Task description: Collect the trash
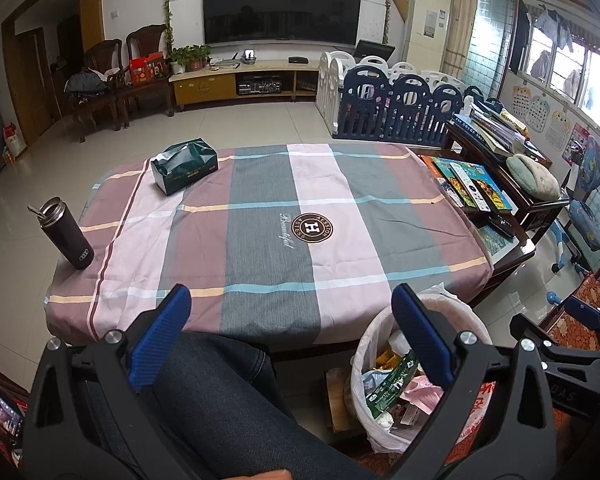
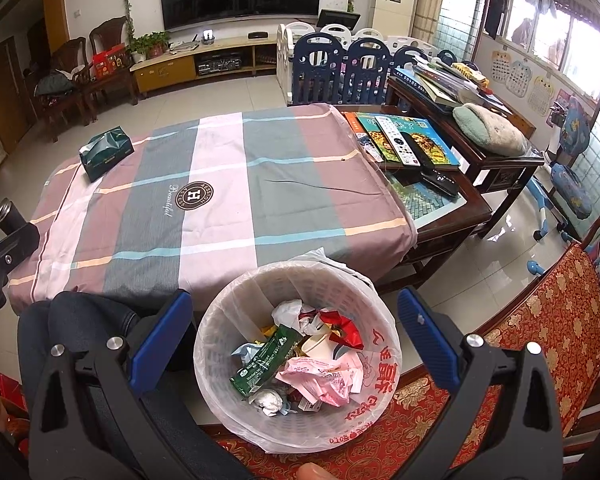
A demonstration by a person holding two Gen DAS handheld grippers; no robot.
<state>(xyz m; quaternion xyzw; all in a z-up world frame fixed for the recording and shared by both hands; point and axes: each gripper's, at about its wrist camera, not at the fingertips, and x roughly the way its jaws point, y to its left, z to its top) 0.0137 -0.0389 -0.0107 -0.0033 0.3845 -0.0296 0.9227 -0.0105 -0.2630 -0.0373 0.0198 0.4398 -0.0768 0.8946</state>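
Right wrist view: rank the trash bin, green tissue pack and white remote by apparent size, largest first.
1. trash bin, though it sits nearest the camera.
2. green tissue pack.
3. white remote, close to the pack; that ranking is unsure.

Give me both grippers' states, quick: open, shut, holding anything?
Left gripper: open, holding nothing.
Right gripper: open, holding nothing, above the trash bin.

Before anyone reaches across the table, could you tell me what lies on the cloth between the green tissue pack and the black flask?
Nothing: in the left wrist view, only bare checked tablecloth separates the tissue pack from the flask.
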